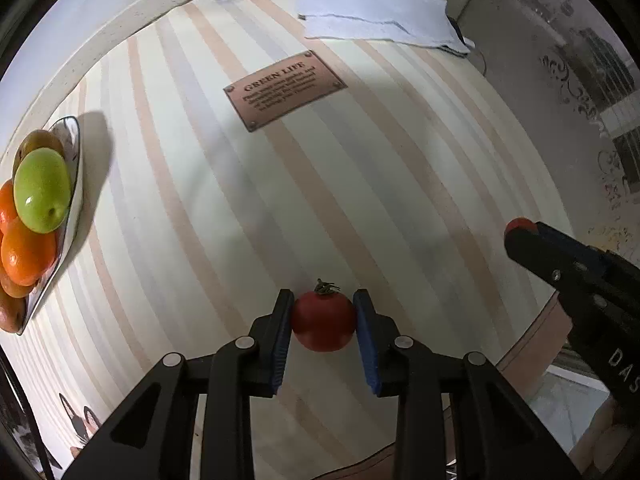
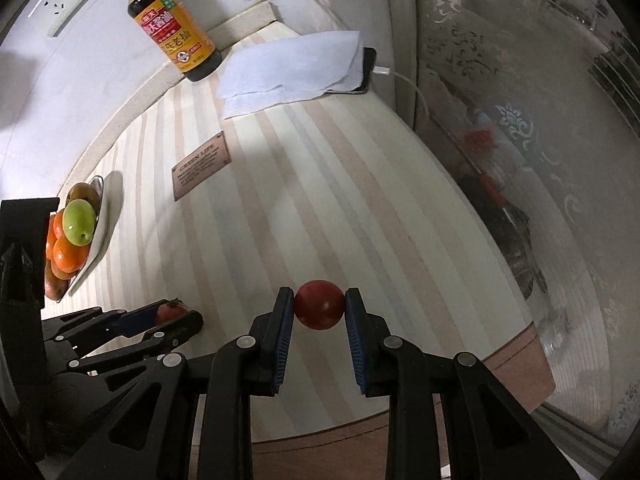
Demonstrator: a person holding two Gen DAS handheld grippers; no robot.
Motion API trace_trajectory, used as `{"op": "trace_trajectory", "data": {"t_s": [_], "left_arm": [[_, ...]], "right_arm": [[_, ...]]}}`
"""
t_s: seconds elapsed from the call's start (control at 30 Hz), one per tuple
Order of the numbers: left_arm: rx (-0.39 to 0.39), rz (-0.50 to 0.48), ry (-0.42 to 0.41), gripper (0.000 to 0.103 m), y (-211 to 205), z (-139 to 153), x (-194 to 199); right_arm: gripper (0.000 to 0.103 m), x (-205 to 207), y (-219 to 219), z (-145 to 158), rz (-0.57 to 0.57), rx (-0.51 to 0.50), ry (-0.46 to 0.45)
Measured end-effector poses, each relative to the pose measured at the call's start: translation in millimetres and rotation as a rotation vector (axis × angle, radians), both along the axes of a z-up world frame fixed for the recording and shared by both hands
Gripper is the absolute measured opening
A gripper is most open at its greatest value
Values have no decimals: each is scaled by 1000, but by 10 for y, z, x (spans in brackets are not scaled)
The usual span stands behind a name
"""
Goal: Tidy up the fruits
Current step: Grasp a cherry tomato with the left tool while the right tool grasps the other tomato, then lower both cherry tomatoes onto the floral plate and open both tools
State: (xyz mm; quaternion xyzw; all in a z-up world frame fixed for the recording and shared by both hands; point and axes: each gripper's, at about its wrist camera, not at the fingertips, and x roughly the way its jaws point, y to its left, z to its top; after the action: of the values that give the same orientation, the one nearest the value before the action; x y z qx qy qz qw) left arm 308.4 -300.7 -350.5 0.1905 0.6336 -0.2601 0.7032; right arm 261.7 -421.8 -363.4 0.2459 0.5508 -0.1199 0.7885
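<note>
My left gripper (image 1: 324, 314) is shut on a red tomato (image 1: 323, 320) with a dry green stem, held over the striped tablecloth. It also shows at the lower left of the right wrist view (image 2: 176, 314). My right gripper (image 2: 319, 306) is shut on a second red round fruit (image 2: 319, 305). It shows at the right edge of the left wrist view (image 1: 516, 232), with the fruit (image 1: 518, 224) at its tip. A white plate (image 1: 74, 204) at the left holds a green apple (image 1: 42, 190), oranges (image 1: 26, 252) and other fruit. The plate shows in the right wrist view too (image 2: 98, 236).
A soy sauce bottle (image 2: 172, 24) stands at the far edge by the wall. A folded white cloth (image 2: 292, 72) lies over a phone (image 2: 368, 68) with a cable. A brown label patch (image 1: 284, 88) is on the tablecloth. A patterned glass pane (image 2: 540, 160) borders the right side.
</note>
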Motion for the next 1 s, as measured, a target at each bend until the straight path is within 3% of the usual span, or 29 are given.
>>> {"op": "trace_trajectory", "data": {"t_s": [0.27, 0.5, 0.8, 1.0], "left_arm": [[-61, 89, -57, 27, 500, 364, 199], [-118, 313, -75, 27, 1490, 626, 574], [-172, 598, -53, 27, 2549, 635, 913], [-211, 670, -44, 28, 2838, 624, 1088]], "right_arm": [[28, 152, 331, 199, 72, 14, -44], [28, 530, 874, 331, 197, 59, -93], [28, 1149, 1731, 314, 293, 274, -179], [28, 1416, 1976, 77, 228, 451, -211]]}}
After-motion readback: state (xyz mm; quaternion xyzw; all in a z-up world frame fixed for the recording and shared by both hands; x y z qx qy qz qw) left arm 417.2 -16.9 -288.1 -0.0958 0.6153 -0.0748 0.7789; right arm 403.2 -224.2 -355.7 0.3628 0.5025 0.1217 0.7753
